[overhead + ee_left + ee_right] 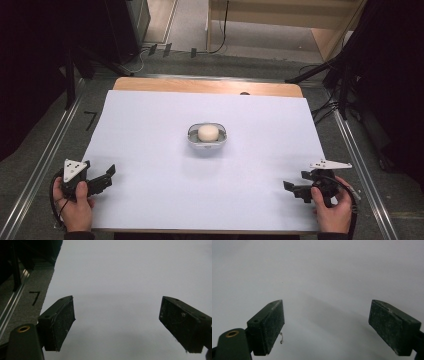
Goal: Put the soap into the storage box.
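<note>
High view: a small grey oval dish [207,140] holding a pale round dough-like ball [207,133] sits mid-counter on the white sheet [150,150], well apart from the left tool [102,179] and right tool [296,189].

Left gripper view: jaws spread apart over bare sheet.

Right gripper view: jaws likewise apart, empty. The ball looks soft and light; pinch its sides gently.

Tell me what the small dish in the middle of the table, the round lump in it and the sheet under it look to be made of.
Small grey-rimmed dish: probably metal or glazed ware, judging by its pale sheen. Round cream lump: matte and smooth, perhaps dough or soap; too small to settle. White sheet covering the table: flat, matte, likely paper or thin plastic.
</note>
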### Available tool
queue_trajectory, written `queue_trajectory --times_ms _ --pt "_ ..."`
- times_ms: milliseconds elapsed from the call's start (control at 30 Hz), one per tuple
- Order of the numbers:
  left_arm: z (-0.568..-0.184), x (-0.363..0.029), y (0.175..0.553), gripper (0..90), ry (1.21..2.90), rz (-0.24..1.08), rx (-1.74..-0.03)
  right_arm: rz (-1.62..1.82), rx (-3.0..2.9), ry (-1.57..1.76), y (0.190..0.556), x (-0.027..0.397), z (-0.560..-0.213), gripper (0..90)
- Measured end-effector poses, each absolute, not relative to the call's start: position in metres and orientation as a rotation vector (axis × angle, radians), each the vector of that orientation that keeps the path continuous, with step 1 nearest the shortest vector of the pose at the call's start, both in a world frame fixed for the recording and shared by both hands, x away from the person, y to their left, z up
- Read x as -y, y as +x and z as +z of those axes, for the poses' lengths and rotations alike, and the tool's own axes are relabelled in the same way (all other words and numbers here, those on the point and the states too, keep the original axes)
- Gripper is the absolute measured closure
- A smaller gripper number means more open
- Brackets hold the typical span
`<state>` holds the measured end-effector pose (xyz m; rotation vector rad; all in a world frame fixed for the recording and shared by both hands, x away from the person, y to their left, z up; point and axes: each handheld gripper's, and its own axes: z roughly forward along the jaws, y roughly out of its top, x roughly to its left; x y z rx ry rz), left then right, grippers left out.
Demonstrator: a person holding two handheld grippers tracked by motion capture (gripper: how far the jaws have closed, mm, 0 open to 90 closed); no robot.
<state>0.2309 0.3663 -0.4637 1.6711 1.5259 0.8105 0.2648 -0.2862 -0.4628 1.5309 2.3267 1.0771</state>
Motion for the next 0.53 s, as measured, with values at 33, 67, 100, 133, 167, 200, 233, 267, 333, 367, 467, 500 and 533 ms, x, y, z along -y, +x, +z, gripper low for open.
queue_trajectory --times_ms 33,67,100,133,167,200,233,267,333,367,467,500,533 --pt "-0.464 -0.366 0.231 14.2 1.671 0.811 -1.526 1.073 -2.326 1.543 0.264 0.29 -0.464 13.8" --pt "-0.464 -0.366 0.231 14.2 1.672 0.812 -1.526 1.074 -2.322 1.548 0.262 0.293 -0.466 13.8" --pt "-0.464 -0.366 0.231 14.2 1.672 0.811 -1.526 1.076 -2.317 1.545 0.261 0.297 -0.467 13.8" --pt "-0.464 -0.366 0.231 14.2 1.672 0.811 -1.525 1.081 -2.317 1.545 0.259 0.301 -0.469 13.8" --pt "-0.464 -0.366 0.231 14.2 1.671 0.811 -1.525 1.079 -2.31 1.543 0.257 0.305 -0.47 13.8" --pt "-0.464 -0.366 0.231 14.2 1.673 0.811 -1.525 1.076 -2.306 1.544 0.255 0.31 -0.472 13.7" --pt "-0.464 -0.366 0.231 14.2 1.674 0.812 -1.525 1.085 -2.295 1.549 0.253 0.314 -0.474 13.7" --pt "-0.464 -0.366 0.231 14.2 1.675 0.813 -1.525 1.093 -2.285 1.554 0.251 0.32 -0.476 13.8" --pt "-0.464 -0.366 0.231 14.2 1.677 0.812 -1.524 1.106 -2.262 1.561 0.248 0.327 -0.479 13.8" --pt "-0.464 -0.366 0.231 14.2 1.675 0.813 -1.525 1.126 -2.246 1.575 0.248 0.33 -0.479 13.9" --pt "-0.464 -0.366 0.231 14.2 1.674 0.811 -1.527 1.187 -2.226 1.554 0.246 0.334 -0.482 13.6" --pt "-0.464 -0.366 0.231 14.2 1.674 0.81 -1.527 1.204 -2.216 1.558 0.246 0.334 -0.483 13.7" --pt "-0.464 -0.367 0.231 14.2 1.672 0.809 -1.526 1.214 -2.207 1.563 0.246 0.335 -0.484 13.7"
